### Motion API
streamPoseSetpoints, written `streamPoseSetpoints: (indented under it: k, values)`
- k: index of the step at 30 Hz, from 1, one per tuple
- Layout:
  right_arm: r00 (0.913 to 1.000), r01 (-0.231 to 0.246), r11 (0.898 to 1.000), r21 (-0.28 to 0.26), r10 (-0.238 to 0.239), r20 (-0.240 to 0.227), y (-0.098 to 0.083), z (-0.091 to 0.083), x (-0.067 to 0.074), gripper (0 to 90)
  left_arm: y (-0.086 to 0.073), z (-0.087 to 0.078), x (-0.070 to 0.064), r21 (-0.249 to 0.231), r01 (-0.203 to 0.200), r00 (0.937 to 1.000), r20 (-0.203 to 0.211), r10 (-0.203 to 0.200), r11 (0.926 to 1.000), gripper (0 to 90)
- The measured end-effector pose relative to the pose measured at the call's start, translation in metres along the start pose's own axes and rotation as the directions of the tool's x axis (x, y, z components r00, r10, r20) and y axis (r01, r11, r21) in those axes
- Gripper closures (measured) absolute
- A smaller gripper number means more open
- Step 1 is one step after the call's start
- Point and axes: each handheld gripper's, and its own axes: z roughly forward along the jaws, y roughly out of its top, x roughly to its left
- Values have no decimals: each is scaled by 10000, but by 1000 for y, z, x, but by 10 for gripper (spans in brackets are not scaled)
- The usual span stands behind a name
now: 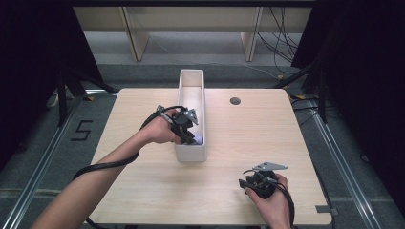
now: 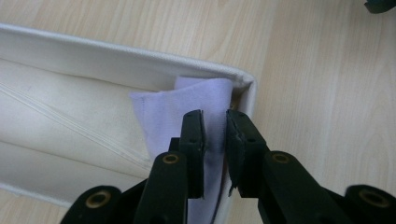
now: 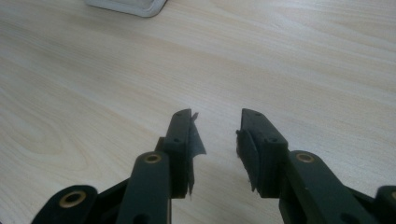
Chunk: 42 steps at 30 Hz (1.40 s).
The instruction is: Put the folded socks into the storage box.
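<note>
A long white fabric bin point(image 1: 192, 77) stands on the wooden table point(image 1: 248, 138), running away from me. At its near end lies a folded lavender cloth point(image 2: 161, 112), which shows in the high view as a small pale patch point(image 1: 198, 140). My left gripper point(image 1: 188, 135) reaches down into that near end. In the left gripper view its jaws point(image 2: 215, 116) stand a narrow gap apart, with the cloth's fold showing in the gap and the pads not pressing on it. My right gripper point(image 1: 243, 183) rests near the table's front right; its jaws point(image 3: 216, 114) are wide apart over bare wood with nothing between them.
A round dark cable hole point(image 1: 235, 100) sits in the table behind and to the right of the bin. The bin's corner point(image 3: 135, 5) appears at the top of the right gripper view. Dark curtains and stands flank the table; cables trail from both grippers.
</note>
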Motion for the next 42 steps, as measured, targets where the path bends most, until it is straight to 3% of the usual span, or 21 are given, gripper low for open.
streamPoseSetpoints:
  k: [4, 5, 6, 7, 11, 12, 13, 15, 18, 21, 23, 27, 28, 29, 30, 37, 38, 40, 42]
  values:
    - [10000, 41, 10000, 80, -41, 66, 0, 0, 0, 651, 3, -3, 0, -35, -112, 9999, 48, 113, 9999, 775]
    - [9998, -190, 9997, 121, 190, 4, 0, 0, 2, 651, 4, -3, -2, -368, 219, 9997, 69, -217, 9991, 778]
    - [10000, 69, 10000, 62, -70, 69, 0, 0, 0, 651, 4, -4, -1, -416, 174, 9998, 43, -172, 9990, 780]
    - [10000, 0, 10000, 84, 0, 50, 0, -1, 0, 651, 5, -5, 0, -569, 213, 9998, 16, -213, 9982, 787]
    - [9999, 110, 9999, -40, -109, 121, 1, -1, -2, 651, 7, -8, 4, -1074, 590, 9971, -409, -637, 9925, 863]
    - [9999, -52, 10000, -65, 53, 148, 0, 0, -1, 651, 7, -9, 6, -1126, 662, 9952, -639, -737, 9914, 891]
    - [9995, -305, 9995, 38, 305, 33, 0, -2, 1, 651, 7, -8, 6, -1103, 691, 9940, -774, -779, 9915, 895]
    - [9999, 55, 9999, -108, -54, 112, 0, 1, -1, 651, 7, -6, 9, -790, 580, 9911, -1155, -669, 9952, 896]
    - [10000, 29, 10000, -5, -29, -21, 0, 1, 0, 650, 5, 3, 14, -512, 650, 9861, -1496, -720, 9966, 896]
    - [9997, -248, 9997, 15, 248, 66, -1, 2, 3, 650, 3, 11, 17, -381, 584, 9841, -1657, -640, 9976, 877]
    - [10000, 79, 9999, 75, -80, 16, -1, 1, 1, 650, 2, 14, 18, -294, 616, 9832, -1703, -658, 9977, 871]
    - [10000, 43, 10000, 18, -43, -71, -1, 2, 1, 650, 0, 21, 21, -114, 588, 9848, -1628, -598, 9982, 861]
    - [9994, -355, 9990, 283, 353, 52, -1, 0, 4, 650, -1, 22, 21, -89, 609, 9853, -1596, -615, 9981, 860]
    - [9993, -367, 9993, 66, 367, 2, -2, 1, 3, 650, -2, 24, 21, 29, 555, 9854, -1613, -543, 9985, 861]
    - [10000, -42, 10000, 74, 42, -41, -1, 1, 0, 650, -2, 25, 21, 105, 476, 9858, -1618, -453, 9988, 861]
    - [10000, 1, 10000, 69, -1, 25, -1, 1, 0, 650, -1, 32, 12, 716, -88, 9964, -835, 148, 9974, 880]
    - [9997, -187, 9998, 92, 189, -143, -1, 1, 1, 649, 0, 33, 11, 766, -252, 9965, -781, 312, 9967, 883]
    - [9996, 266, 9996, 27, -265, -37, -1, 0, -2, 649, 0, 33, 9, 842, -426, 9968, -645, 481, 9955, 889]
    - [9999, 153, 9999, 14, -153, -44, -1, 1, -1, 649, 0, 32, 8, 853, -429, 9971, -596, 481, 9954, 889]
